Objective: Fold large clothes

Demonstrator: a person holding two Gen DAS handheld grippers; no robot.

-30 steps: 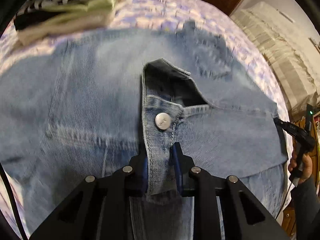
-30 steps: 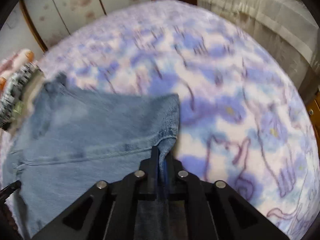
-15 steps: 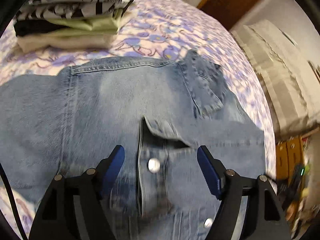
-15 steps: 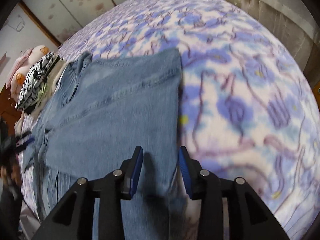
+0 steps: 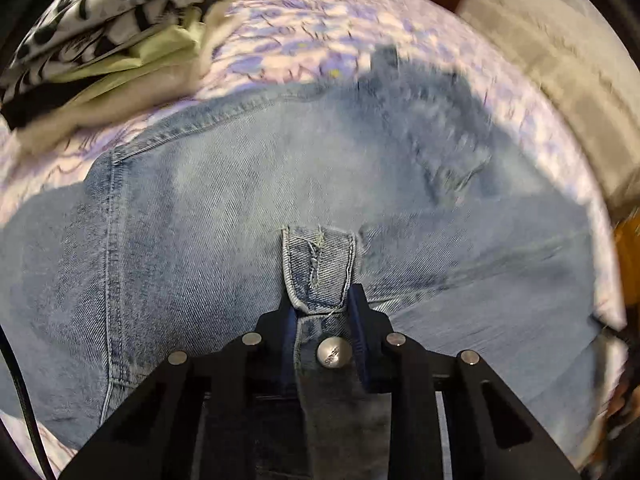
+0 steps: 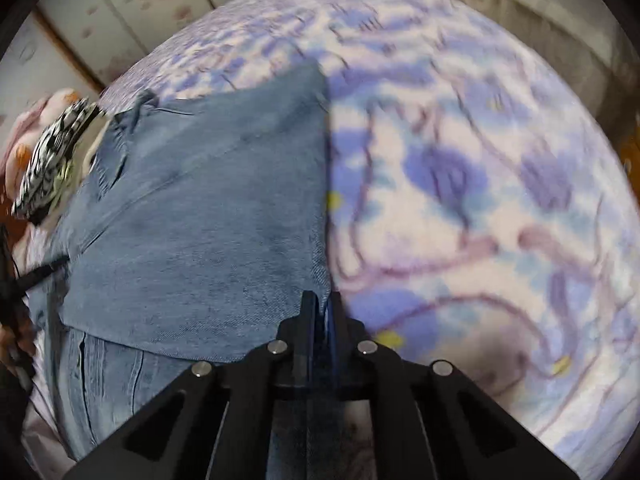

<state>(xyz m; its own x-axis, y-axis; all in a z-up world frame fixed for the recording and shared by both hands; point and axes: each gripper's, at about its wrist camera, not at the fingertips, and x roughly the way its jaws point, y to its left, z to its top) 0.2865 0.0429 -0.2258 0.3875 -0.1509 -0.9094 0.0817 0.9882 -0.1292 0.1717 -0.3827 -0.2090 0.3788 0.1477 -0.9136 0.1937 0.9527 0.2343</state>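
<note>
the left gripper has just closed its jaws and clamps the button placket of the denim shirt; the right gripper, jaws pinched together, grips the shirt's side edge. the shirt lies spread on the floral bedspread. beyond the shirt's far hem sits a stack of folded clothes. a metal button shows between the left jaws.

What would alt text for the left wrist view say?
The left gripper is shut on the button placket of a denim shirt spread on a purple floral bedspread, its jaws having just closed. A stack of folded clothes lies at upper left.
</note>
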